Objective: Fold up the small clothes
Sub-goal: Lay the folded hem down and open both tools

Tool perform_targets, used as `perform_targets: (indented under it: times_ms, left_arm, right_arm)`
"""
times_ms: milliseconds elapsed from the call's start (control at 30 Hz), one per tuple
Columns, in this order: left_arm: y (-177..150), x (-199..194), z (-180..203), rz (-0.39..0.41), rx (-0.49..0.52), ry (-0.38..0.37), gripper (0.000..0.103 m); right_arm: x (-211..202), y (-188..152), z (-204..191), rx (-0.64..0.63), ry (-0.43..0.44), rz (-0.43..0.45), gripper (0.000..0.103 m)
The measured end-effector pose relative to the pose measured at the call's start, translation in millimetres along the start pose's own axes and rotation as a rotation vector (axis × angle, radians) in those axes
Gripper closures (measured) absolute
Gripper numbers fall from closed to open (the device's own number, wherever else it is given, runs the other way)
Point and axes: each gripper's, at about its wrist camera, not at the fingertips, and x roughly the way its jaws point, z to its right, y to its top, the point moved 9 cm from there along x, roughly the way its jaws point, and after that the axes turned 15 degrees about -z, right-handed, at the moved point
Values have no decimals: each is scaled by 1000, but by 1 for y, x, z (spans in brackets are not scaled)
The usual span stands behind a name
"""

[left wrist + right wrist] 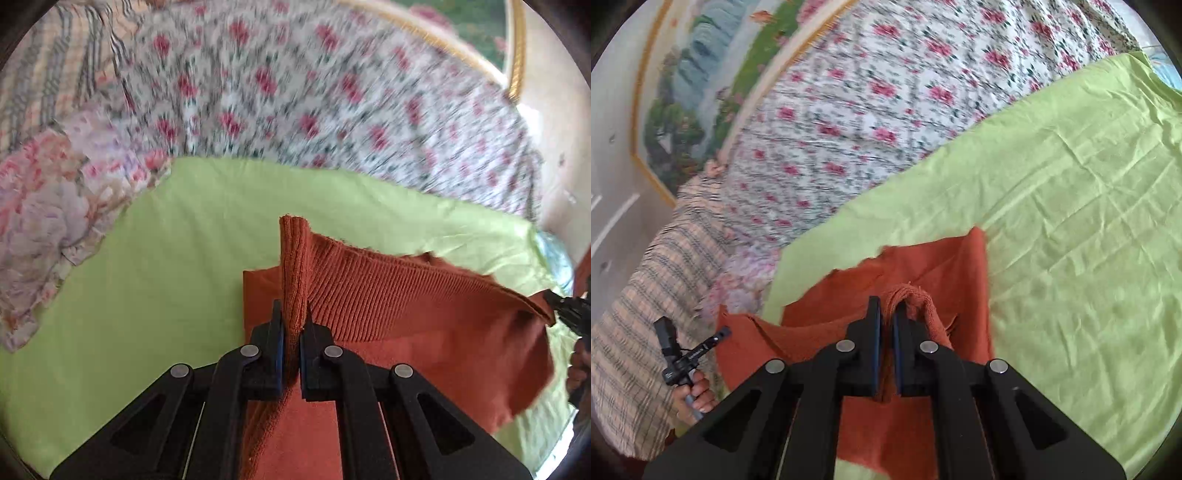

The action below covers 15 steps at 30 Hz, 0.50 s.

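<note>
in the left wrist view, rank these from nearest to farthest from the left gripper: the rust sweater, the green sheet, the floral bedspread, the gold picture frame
1. Rust sweater: pinched in the left gripper, trailing off right.
2. Green sheet: under the sweater, spreading left and ahead.
3. Floral bedspread: beyond the sheet's far edge.
4. Gold picture frame: top right, behind the bedspread.

Home bedroom: floral bedsheet [871, 122], framed painting [701, 92].

Garment [406, 325] spread on sheet [147, 277] ahead of left gripper [291, 325]; bedspread [295, 92] beyond sheet.
</note>
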Motion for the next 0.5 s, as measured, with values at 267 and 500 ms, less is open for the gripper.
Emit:
perform_targets:
  times_ms: [267,500]
  left_arm:
    - [-1,81,-19,-133,-40,72,98]
    - [-32,56,-17,-162,-115,-31,71]
  right_arm:
    - [67,22,43,81,-159,-110,96]
    - [50,12,45,150,-99,-38,86]
